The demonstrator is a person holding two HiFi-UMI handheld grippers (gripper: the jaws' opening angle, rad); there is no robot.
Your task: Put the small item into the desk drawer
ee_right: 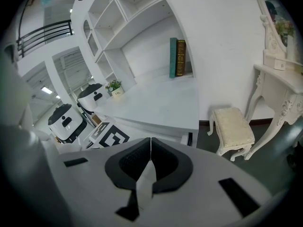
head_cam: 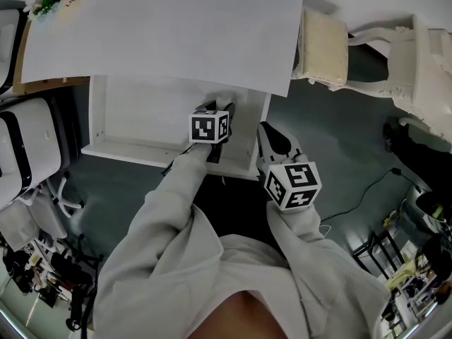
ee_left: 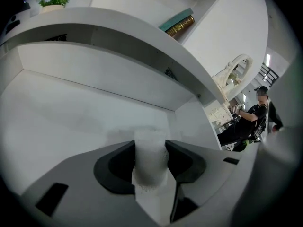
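Big white desk (head_cam: 176,34) across the far side, and under its near edge the drawer (head_cam: 141,119) stands pulled out toward the person, open and bare white inside. That opening is the whole point: it gives a clear drop zone below the desktop.

Now the 2 tools. The left tongs (ee_left: 150,144) reach forward into the drawer on its right side, the marker cube sitting over the drawer in the head view. The left gripper view looks along the drawer floor to its far wall. The right tongs (ee_right: 151,141) hang back, just right of the drawer's right wall and outside it. Their jaws are pressed together with nothing between them. That looks like a deliberate park, keeping the lane free for the working hand.

And the small item (ee_left: 150,163): a pale, frosted little cylinder, upright, pinched between both pads of the left tongs, which are clamped on its sides. So it is already inside the drawer space but not yet set down. I cannot tell how far it is above the floor. The grip at the middle keeps it upright for a clean release.
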